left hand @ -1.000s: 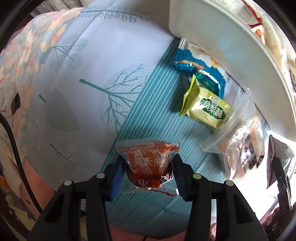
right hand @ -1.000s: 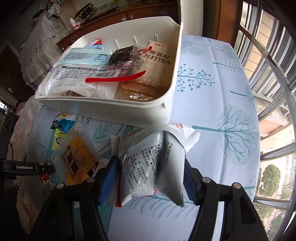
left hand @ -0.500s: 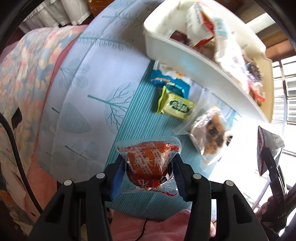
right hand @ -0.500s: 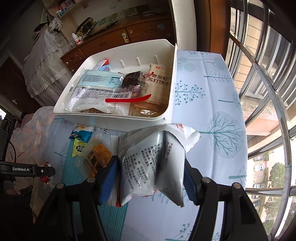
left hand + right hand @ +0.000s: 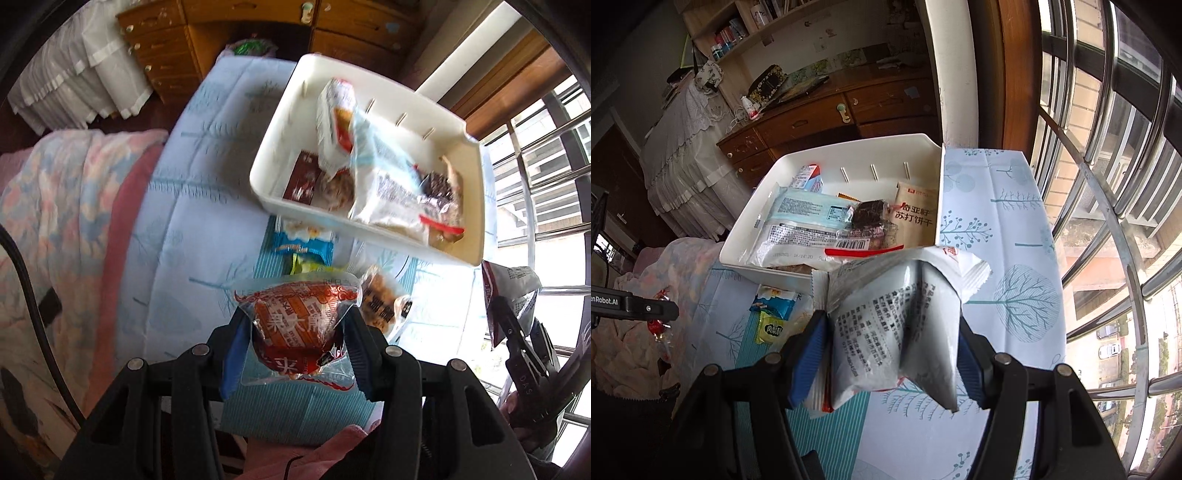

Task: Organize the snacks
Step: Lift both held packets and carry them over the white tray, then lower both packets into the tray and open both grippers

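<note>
My left gripper (image 5: 295,332) is shut on a red-orange snack packet (image 5: 295,325), held high above the table and pointing straight down. My right gripper (image 5: 892,332) is shut on a white foil snack bag (image 5: 897,317), creased between the blue pads, just in front of the white plastic bin (image 5: 834,157). The bin (image 5: 266,162) holds several snack packs. On the cloth below the bin lie a blue packet (image 5: 306,242), a green packet (image 5: 770,328) and a clear bag of brown snacks (image 5: 384,306). The left gripper (image 5: 659,319) shows at the left edge of the right wrist view; the right gripper (image 5: 513,306) shows at the right edge of the left wrist view.
The table wears a pale blue tree-print cloth (image 5: 1001,229) with a teal striped mat (image 5: 295,406). A window with metal bars (image 5: 1108,184) runs along the right. Wooden drawers (image 5: 879,107) stand behind the table, and a floral blanket (image 5: 55,221) lies to the left.
Both grippers have risen with their packets still held. The left one rose more and rolled, so the bin's inside and the room now show; the table looks smaller in both views.
</note>
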`<state>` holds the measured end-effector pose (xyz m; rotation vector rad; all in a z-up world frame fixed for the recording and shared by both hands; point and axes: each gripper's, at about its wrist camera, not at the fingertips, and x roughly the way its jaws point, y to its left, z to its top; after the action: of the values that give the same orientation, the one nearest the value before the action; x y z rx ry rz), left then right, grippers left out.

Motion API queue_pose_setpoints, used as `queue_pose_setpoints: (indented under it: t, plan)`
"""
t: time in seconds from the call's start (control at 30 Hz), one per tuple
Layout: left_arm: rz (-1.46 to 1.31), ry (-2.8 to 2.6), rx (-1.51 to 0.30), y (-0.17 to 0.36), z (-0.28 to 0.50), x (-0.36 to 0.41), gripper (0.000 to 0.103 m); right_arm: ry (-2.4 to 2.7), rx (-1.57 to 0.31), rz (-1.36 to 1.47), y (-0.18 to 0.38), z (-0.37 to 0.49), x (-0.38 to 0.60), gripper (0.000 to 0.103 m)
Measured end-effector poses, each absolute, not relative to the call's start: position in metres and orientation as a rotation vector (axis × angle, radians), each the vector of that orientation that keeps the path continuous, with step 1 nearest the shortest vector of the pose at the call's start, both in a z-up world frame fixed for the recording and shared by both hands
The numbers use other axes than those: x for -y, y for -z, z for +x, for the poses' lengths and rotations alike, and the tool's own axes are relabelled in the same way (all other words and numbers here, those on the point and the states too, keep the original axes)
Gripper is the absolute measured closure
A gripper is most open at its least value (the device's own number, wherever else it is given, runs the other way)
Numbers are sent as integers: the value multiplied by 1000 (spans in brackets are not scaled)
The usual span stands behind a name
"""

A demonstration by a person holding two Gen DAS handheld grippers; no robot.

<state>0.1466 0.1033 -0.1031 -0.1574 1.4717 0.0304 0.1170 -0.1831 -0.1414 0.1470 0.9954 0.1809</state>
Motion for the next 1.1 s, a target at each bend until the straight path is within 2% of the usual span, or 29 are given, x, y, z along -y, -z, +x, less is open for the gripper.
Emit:
queue_pose_setpoints:
  t: [0.5,1.1]
  plan:
    - [-82,68,-1331,67,209,-97,55,-146,-863,119,102,159,170,37]
    - [-92,202,-1194,100,248,-96,54,-122,-769,82,104,217,141,33]
